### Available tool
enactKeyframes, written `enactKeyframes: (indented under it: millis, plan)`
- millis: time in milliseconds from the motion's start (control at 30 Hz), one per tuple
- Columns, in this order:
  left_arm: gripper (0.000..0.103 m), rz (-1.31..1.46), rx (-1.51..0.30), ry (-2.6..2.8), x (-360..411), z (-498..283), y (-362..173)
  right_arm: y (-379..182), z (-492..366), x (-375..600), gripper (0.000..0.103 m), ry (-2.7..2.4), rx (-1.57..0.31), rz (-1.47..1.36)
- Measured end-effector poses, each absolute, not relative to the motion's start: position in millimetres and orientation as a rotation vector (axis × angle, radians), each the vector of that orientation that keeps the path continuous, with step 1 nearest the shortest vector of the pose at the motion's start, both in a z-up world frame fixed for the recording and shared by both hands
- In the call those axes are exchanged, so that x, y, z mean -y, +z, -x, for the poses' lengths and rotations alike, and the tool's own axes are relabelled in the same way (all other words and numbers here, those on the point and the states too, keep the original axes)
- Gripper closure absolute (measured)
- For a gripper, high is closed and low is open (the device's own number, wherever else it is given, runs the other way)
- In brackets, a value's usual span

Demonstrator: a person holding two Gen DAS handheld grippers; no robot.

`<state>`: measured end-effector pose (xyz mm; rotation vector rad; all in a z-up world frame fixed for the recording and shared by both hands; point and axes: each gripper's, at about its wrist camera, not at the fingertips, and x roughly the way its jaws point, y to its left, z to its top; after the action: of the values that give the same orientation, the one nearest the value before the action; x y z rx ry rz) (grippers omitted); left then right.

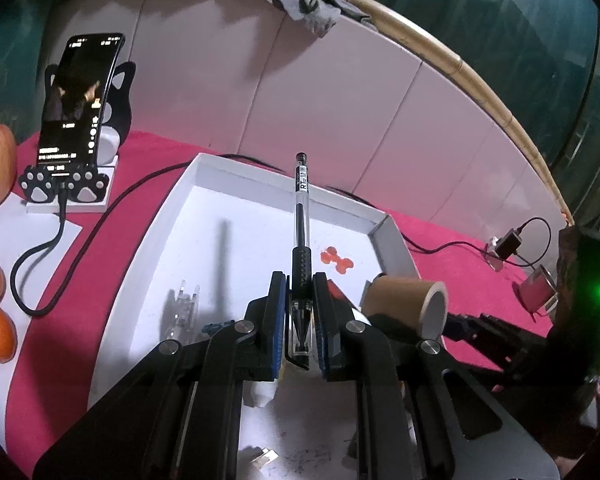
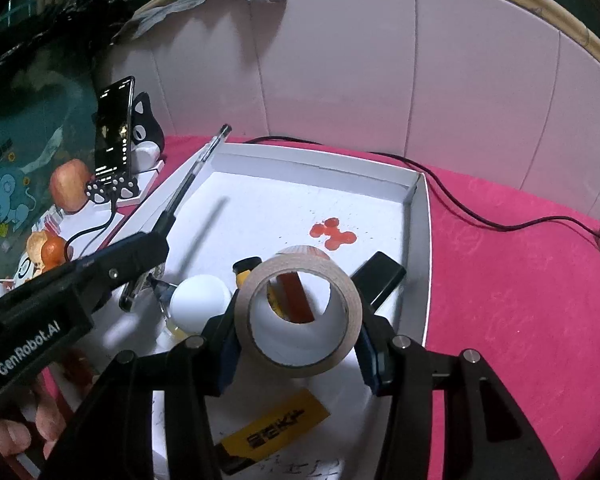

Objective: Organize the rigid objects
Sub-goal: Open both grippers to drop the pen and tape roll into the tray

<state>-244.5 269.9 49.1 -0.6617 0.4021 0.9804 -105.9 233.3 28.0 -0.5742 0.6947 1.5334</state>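
In the left wrist view, the left gripper (image 1: 300, 292) pinches a pen (image 1: 302, 216) by its ribbed black grip, at centre frame. The clear, slim barrel points away over the white tray (image 1: 188, 184), likely so it can be laid flat inside. A red stain (image 1: 336, 260) marks the tray floor right of centre.

In the right wrist view, the right gripper (image 2: 298, 320) clamps a tape roll (image 2: 298, 312) at lower centre, its jaws pressing the brown outer band, hollow core facing the camera. Behind it in the tray lie a smooth white ball (image 2: 200, 300) and a black block (image 2: 380, 278). A phone (image 2: 114, 128) stands upper left.
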Motion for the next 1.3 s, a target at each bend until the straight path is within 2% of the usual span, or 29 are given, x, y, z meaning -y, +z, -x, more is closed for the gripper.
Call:
enactKeyframes:
  millis: [300,333,400,433,500,567,633,667,1300]
  plan:
    - [0.091,0.636,-0.377,0.971,-262.4,240.7,60.9,32.4,110.7,-228.7,0.053,1.523,-0.622,0.563]
    - [0.091,0.639,-0.38,0.97,-262.5,240.4,61.0,34.0,110.8,-227.8,0.049,1.518,-0.606,0.56]
    - [0.09,0.645,-0.387,0.979,-263.5,240.3,61.1,35.6,110.0,-225.9,0.017,1.514,-0.59,0.548]
    - [0.084,0.652,-0.389,0.985,-264.0,240.3,61.2,36.2,109.0,-224.6,0.016,1.511,-0.583,0.539]
    - [0.065,0.653,-0.386,0.996,-264.1,241.0,61.2,36.5,107.0,-222.7,0.016,1.5,-0.573,0.536]
    - [0.02,0.648,-0.379,1.005,-263.0,241.7,62.7,36.9,104.1,-219.9,0.015,1.498,-0.574,0.524]
    - [0.005,0.626,-0.359,1.027,-259.5,242.7,66.5,37.5,101.2,-216.5,0.0,1.492,-0.575,0.509]
    - [0.0,0.618,-0.355,1.038,-258.4,243.0,67.8,38.1,99.9,-213.9,0.0,1.49,-0.573,0.498]
    - [0.0,0.494,-0.413,1.128,-231.5,230.4,91.9,39.3,79.9,-189.2,0.0,1.452,-0.613,0.438]
